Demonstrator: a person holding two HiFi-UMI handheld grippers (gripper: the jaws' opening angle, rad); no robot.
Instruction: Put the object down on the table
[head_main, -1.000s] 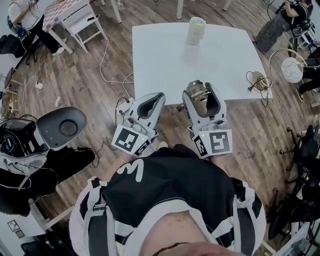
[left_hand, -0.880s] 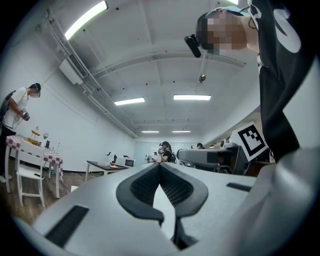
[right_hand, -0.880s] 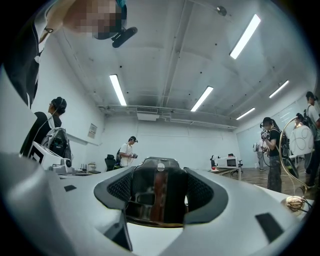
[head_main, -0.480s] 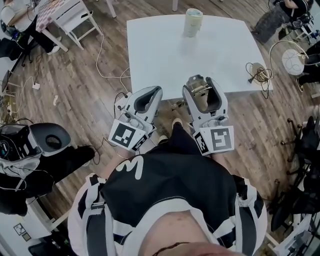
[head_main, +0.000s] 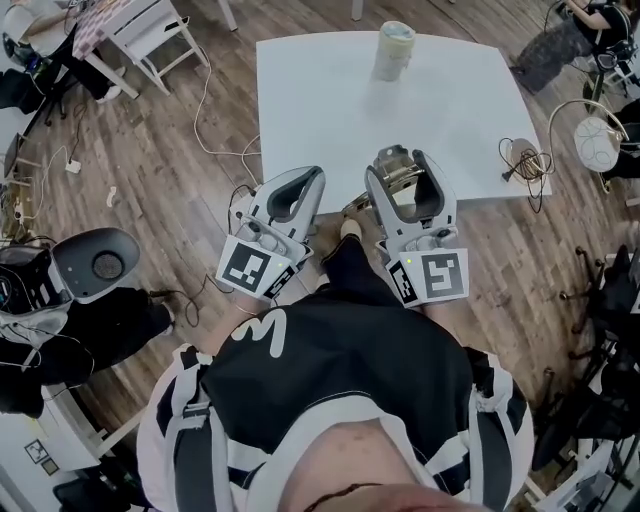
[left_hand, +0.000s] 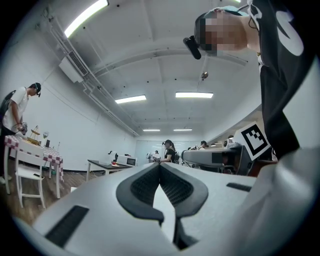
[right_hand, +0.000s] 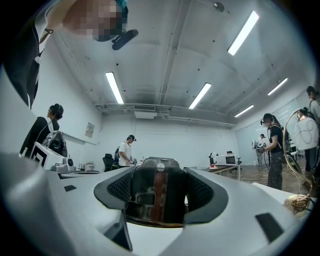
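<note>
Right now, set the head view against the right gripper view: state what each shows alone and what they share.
Head view only: the white table with a pale container near its far edge, and the left claw. Right gripper view only: ceiling strip lights and people standing around the room. Both: the right claw shut on a dark object.

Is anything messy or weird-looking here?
Nothing is spilled or broken. A tangled cord sits messily at the right edge of the white table, and loose white cables snake over the wooden floor beside it. The right tongs grip a dark object.
</note>
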